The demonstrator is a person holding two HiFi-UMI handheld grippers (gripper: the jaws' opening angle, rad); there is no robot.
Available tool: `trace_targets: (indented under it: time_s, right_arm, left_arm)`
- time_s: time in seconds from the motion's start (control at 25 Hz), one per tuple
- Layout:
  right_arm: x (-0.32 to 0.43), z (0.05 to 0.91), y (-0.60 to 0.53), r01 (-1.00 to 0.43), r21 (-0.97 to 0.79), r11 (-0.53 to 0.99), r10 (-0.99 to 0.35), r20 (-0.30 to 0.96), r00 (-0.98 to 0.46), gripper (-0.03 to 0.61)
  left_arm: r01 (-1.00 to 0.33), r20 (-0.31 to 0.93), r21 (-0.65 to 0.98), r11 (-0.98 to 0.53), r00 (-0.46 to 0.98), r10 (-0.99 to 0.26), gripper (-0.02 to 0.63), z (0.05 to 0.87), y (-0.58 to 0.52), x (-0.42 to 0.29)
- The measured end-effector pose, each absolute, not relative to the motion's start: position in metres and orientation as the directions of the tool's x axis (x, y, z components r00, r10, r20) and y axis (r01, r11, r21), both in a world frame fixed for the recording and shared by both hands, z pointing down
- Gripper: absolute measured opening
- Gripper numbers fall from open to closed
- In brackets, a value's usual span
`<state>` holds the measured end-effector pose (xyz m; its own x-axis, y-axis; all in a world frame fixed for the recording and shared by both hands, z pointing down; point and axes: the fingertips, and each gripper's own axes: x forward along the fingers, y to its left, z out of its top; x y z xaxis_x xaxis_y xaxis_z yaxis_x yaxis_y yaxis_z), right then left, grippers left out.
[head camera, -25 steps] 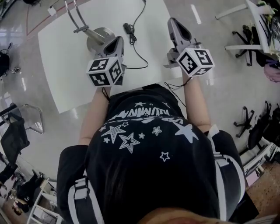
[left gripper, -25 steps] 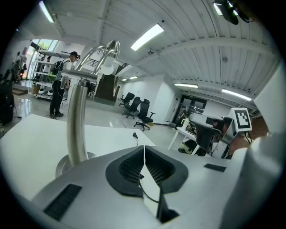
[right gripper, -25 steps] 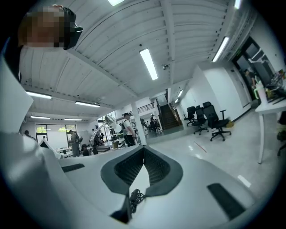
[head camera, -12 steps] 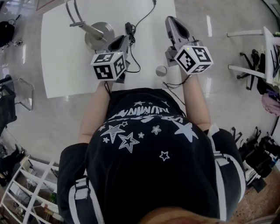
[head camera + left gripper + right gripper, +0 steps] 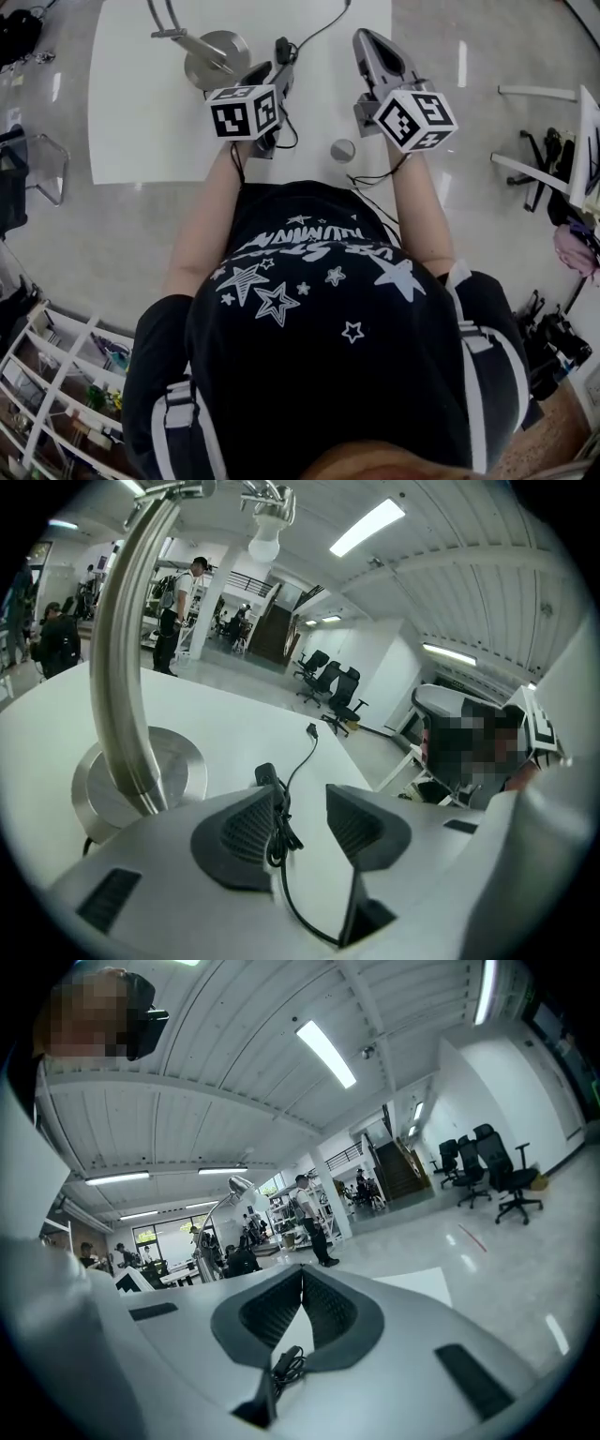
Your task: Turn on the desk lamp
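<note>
the lamp (image 5: 214, 58) stands at the far left of the white counter (image 5: 141, 122), its round metal base just left of the left tool (image 5: 270, 73). a black cord (image 5: 314, 33) runs across the counter beside the base, with an inline switch (image 5: 281, 49) on it. the left tool angles down over the counter, its tips right at that switch. in the left gripper view its jaws stand spread, having just been opening. the cord lies on the counter in the gap between them, and the switch shows just past the tip of the jaw at that view's left. the pads press on neither. the lamp's curved stem rises close at the left of that view, and its bulb (image 5: 264, 546) hangs overhead.

the right tool (image 5: 366, 39) is held to the right of the cord, well apart from the lamp's base. its jaws are pressed together at the tips and pinch nothing. a bit of black cord shows low behind them; which cord, i cannot tell. a small round grey thing (image 5: 343, 150) lies near the counter's near edge, between the two tools.
</note>
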<state>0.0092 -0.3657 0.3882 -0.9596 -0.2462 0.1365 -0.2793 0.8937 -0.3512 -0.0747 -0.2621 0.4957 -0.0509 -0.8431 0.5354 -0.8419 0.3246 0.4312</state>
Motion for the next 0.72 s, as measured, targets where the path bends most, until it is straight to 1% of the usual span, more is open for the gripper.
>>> trace_targets:
  time_s: [0.04,0.12,0.72]
  right_arm:
    - [0.006,0.388,-0.364,-0.279,-0.351,0.894,-0.246,0.138,-0.960,0.005]
    - [0.004,0.387,-0.358,-0.280,-0.347,0.895,-0.245,0.140,-0.959,0.005]
    - [0.011,0.407,-0.373,-0.363,-0.341,0.867,-0.311,0.198,-0.930,0.005]
  left_arm:
    - [-0.841,0.536,0.437,0.318,-0.039,-0.843,0.180,0.499,-0.264,-0.076]
    - [-0.840,0.544,0.442,0.316,-0.029,-0.839,0.208,0.506,-0.266,-0.078]
    - [-0.805,0.601,0.458,0.377,-0.032,-0.799,0.210,0.553,-0.293,-0.095]
